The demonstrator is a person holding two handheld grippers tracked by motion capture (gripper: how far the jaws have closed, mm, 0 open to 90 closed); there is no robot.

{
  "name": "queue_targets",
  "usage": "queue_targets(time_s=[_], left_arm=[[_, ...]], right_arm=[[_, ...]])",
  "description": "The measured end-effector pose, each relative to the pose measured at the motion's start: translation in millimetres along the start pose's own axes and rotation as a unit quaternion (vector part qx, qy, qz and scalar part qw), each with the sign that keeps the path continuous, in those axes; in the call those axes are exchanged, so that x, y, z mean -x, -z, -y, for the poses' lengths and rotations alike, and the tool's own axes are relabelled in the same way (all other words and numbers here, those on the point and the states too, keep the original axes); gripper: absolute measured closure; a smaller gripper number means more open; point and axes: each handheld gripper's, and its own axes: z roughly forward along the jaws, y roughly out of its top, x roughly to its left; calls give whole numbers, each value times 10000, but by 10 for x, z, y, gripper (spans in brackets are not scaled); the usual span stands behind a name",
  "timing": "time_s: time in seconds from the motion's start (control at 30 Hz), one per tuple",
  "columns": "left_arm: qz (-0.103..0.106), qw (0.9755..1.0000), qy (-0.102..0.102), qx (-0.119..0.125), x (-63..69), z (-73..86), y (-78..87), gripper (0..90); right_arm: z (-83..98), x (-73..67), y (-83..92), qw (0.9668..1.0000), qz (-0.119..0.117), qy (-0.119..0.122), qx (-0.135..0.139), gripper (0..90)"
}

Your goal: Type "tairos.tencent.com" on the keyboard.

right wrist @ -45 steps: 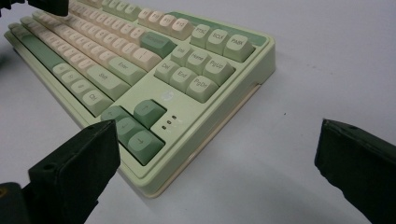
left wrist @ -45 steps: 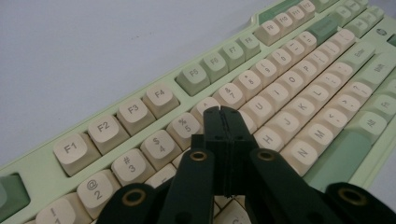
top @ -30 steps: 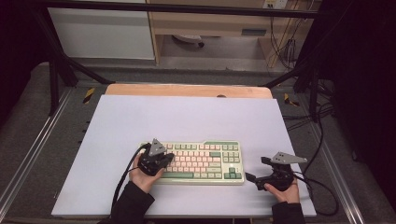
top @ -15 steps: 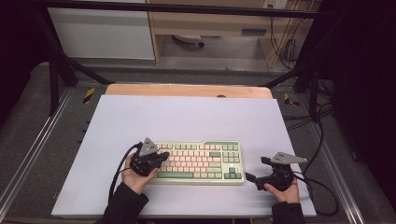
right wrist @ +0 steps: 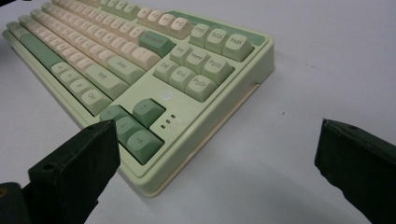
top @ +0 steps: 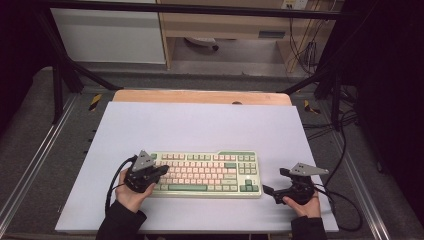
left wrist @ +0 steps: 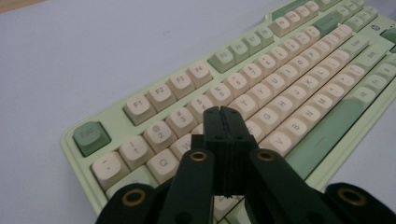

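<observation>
Keyboard [top: 205, 173] lies under left gripper [top: 161, 170], beside right gripper [top: 268, 191].

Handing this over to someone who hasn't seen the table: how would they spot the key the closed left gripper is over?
On the white table lies a pale green keyboard; go to its left end, where the left gripper hangs with jaws shut. Its tips sit over the cream letter keys just right of W and below the 3 and 4 keys, though whether they touch is unclear. The exact key is hidden beneath them.

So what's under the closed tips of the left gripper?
The left gripper, jaws shut, sits over the keyboard, above its letter rows near the W and T keys. The keys directly beneath are covered.
</observation>
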Motion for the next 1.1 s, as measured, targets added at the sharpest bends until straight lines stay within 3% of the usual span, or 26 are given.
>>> queue_targets(time_s=[0.4, 0.63, 1.1], left_arm=[[-109, 9998, 176, -55, -128, 185, 103, 900], [-122, 9996, 247, -53, -141, 206, 51, 900], [-131, 9996, 177, -191, -115, 199, -74, 900]], right_arm=[[2, -2, -6, 10000, 2, -2, -9, 7], [3, 0, -10, 10000, 1, 15, -26, 6], [3, -3, -7, 10000, 4, 3, -14, 7]])
